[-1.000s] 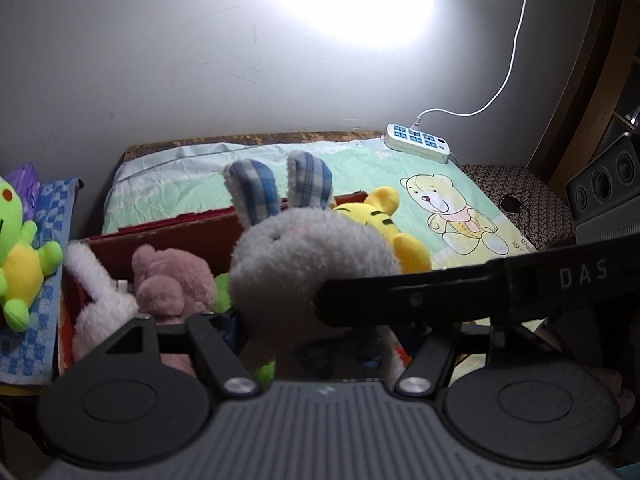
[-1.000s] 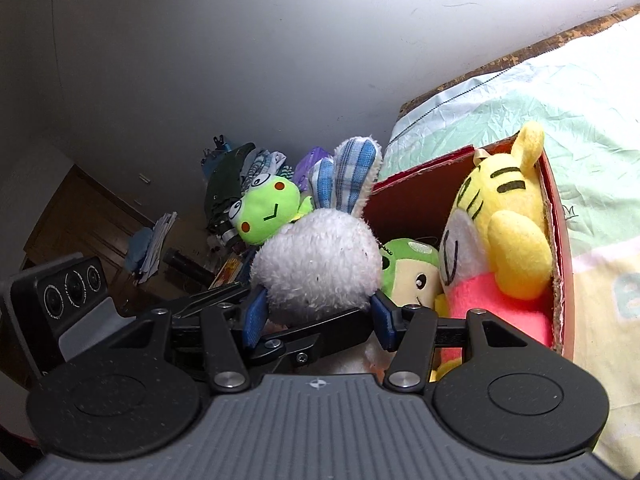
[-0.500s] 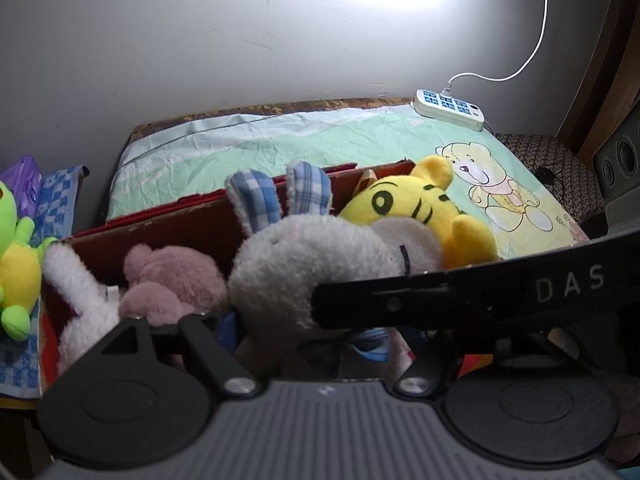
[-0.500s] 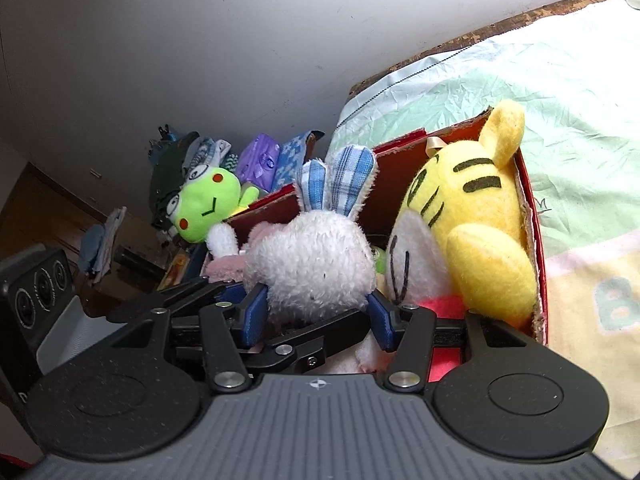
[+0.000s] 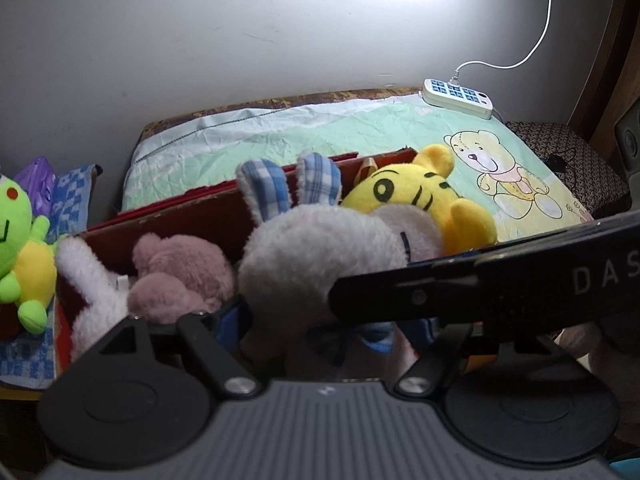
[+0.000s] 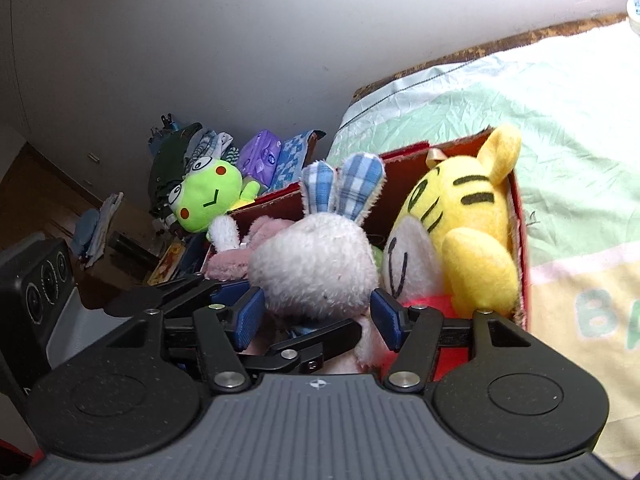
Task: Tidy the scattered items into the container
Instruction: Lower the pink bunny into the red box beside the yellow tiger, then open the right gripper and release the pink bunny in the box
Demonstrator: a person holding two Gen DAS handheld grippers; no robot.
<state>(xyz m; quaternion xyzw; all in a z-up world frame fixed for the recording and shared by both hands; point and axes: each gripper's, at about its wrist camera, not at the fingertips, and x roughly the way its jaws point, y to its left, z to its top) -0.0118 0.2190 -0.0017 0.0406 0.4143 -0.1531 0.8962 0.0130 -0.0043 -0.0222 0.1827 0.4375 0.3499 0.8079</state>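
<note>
- Left wrist view: my left gripper (image 5: pixel 332 320) sits low in the frame with the fluffy white rabbit toy with blue checked ears (image 5: pixel 320 256) between its blue pads. Its jaws have just been opening, and with the right gripper's black arm crossing in front I cannot tell whether the pads still touch the fur.
- The rabbit's head sits at centre frame, over the red cardboard box (image 5: pixel 192 216), between the pink plush toy (image 5: pixel 180 276) at its left and the yellow striped tiger toy (image 5: pixel 416 196) at its right.
- A green frog plush (image 5: pixel 20 248) lies outside the box at the left edge, on blue checked cloth. A white power strip (image 5: pixel 458 98) rests at upper right on the pale green bear-print sheet (image 5: pixel 320 132).
- Right wrist view: my right gripper (image 6: pixel 318 314) has also just been opening. Its blue pads (image 6: pixel 250 316) stand either side of the rabbit (image 6: pixel 316 264), slightly off the fur, gripping nothing.
- The rabbit rests in the box (image 6: pixel 404 160) beside the tiger (image 6: pixel 468 224); the frog (image 6: pixel 208 196) is left of the box.
</note>
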